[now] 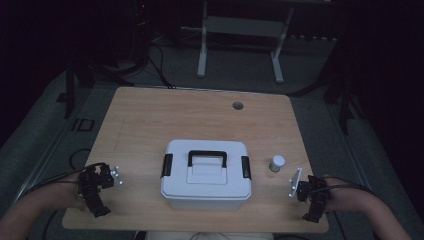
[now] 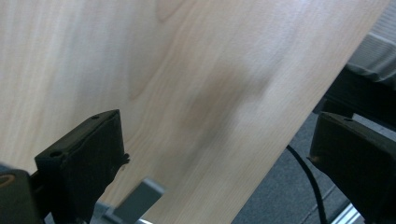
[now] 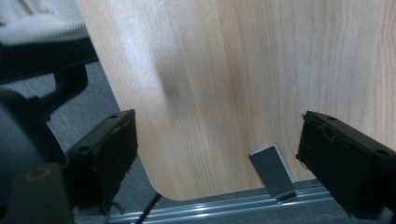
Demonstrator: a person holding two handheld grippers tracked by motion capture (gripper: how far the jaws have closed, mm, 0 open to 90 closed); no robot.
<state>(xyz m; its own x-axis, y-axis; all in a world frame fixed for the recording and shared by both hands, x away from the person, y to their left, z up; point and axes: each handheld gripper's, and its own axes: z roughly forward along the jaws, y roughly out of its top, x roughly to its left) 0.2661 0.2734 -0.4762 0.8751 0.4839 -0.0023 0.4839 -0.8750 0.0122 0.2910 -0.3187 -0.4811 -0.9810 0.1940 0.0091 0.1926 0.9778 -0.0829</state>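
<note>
Item one: my left gripper [image 1: 95, 187], resting at the near left corner of the wooden table [image 1: 150, 115], jaws spread wide apart with nothing between them; in the left gripper view they frame bare wood and the table's edge.

Item two: my right gripper [image 1: 312, 197], at the near right corner, jaws likewise wide apart and empty; in the right gripper view they frame the table's rounded corner.

Item three: white lidded box [image 1: 206, 175], near the front edge at the middle of the table, between my two grippers and well apart from both. Black carry handle [image 1: 207, 156] lies on the lid; a black latch sits at each end.

Item four: small white-capped jar [image 1: 277, 163], upright, just right of the box, near my right gripper, untouched.
</note>
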